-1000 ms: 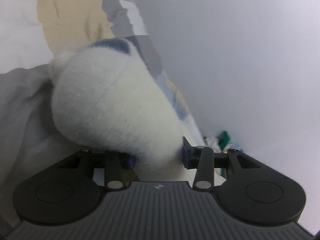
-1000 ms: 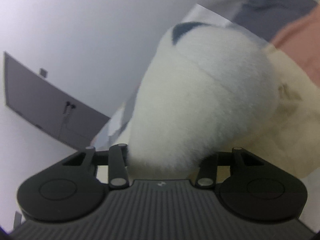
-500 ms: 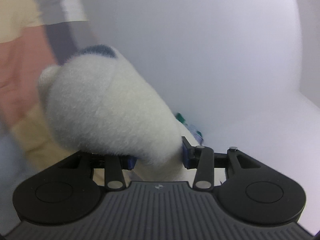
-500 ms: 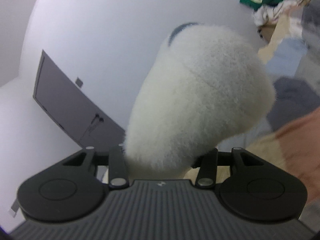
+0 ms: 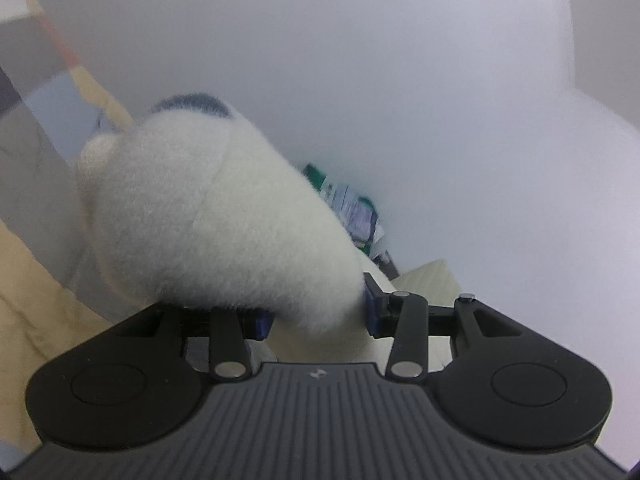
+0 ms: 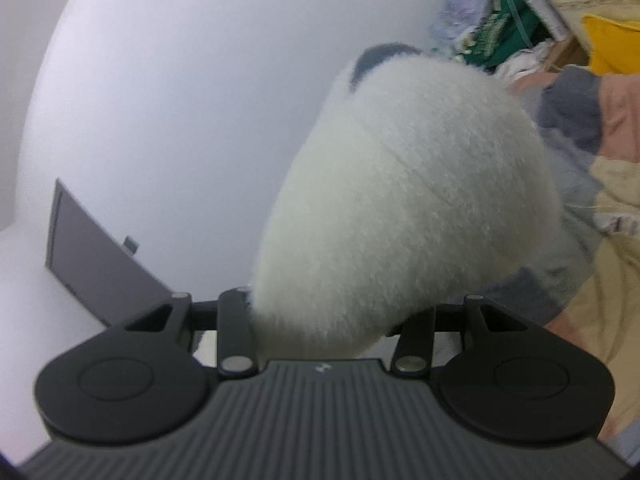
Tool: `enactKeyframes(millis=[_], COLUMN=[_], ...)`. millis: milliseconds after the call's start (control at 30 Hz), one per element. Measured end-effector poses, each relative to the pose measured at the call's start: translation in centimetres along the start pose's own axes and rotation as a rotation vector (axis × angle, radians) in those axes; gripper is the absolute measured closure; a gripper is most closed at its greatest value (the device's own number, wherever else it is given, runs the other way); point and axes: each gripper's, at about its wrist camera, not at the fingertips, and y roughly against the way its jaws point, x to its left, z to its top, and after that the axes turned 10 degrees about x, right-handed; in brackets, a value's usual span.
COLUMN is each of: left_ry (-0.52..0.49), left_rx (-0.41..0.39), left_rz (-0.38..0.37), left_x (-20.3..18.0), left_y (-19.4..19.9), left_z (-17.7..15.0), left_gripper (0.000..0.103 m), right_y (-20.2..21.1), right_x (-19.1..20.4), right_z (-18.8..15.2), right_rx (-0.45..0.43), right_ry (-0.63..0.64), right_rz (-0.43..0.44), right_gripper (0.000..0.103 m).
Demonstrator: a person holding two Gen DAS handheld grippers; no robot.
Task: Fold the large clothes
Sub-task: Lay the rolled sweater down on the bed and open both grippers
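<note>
**Both grippers hold fleece aloft, and the bulk hides the pads**

The left gripper (image 5: 316,314) is clamped on a thick bunch of the cream fleece garment (image 5: 208,216); its blue pads (image 5: 371,300) flank the pile at the base. The right gripper (image 6: 324,320) grasps another bunch of the same fleece (image 6: 400,200), which swells up and covers its fingertips entirely. A dark grey trim (image 6: 380,56) shows at the top of each bunch.

In my judgement the main risk is slippage: the grip sits on puffy pile, not on a flat hem, so the garment's hanging weight could drag it out of either gripper. If one side lets go, the piece would swing and the fold line would be lost. The bunches also block each camera, so aligning edges is largely blind.

Beyond the fleece, a patchwork bedcover (image 6: 616,168) in beige, grey and salmon lies below to the right, with a yellow cushion (image 6: 612,40) and a heap of green and white bags (image 6: 492,12) at its far edge against the white wall (image 5: 360,60). A grey panel (image 6: 96,256) hangs on the wall.
</note>
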Motion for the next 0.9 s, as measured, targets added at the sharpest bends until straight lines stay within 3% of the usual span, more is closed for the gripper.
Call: enactKeyframes(millis=[167,433,567,733,900], left_ry=[0.025,0.031,0.000,-0.061,-0.068], left_rx=[0.062,0.162,0.190,0.220,0.240], left_rz=[0.067,0.187,0.180,0.177,0.208], left_x=[3.2,10.6,13.8,14.5,14.4], left_y=[-5.9,-10.9,-11.5,-9.9,-8.7], left_z=[-1.1,-4.4,-5.4,-7.9,-9.9], left_gripper=[0.055,0.055,0.055,0.051,0.047], right_y=[-1.6,-5.5,-6.9,-6.2,-6.4], right_x=[-6.3,-15.2,-18.8,-22.3,-23.5], right_z=[0.4,-2.5,-5.1,-7.7,-9.4], right_rx=[-0.002,0.105,0.189,0.183,0.157], right_ry=[-0.075,-0.186,-0.272,-0.350,-0.337], right_rz=[-0.057,-0.121,-0.148,-0.076,-0.057], right_gripper=[0.055,0.055,0.055,0.053,0.050])
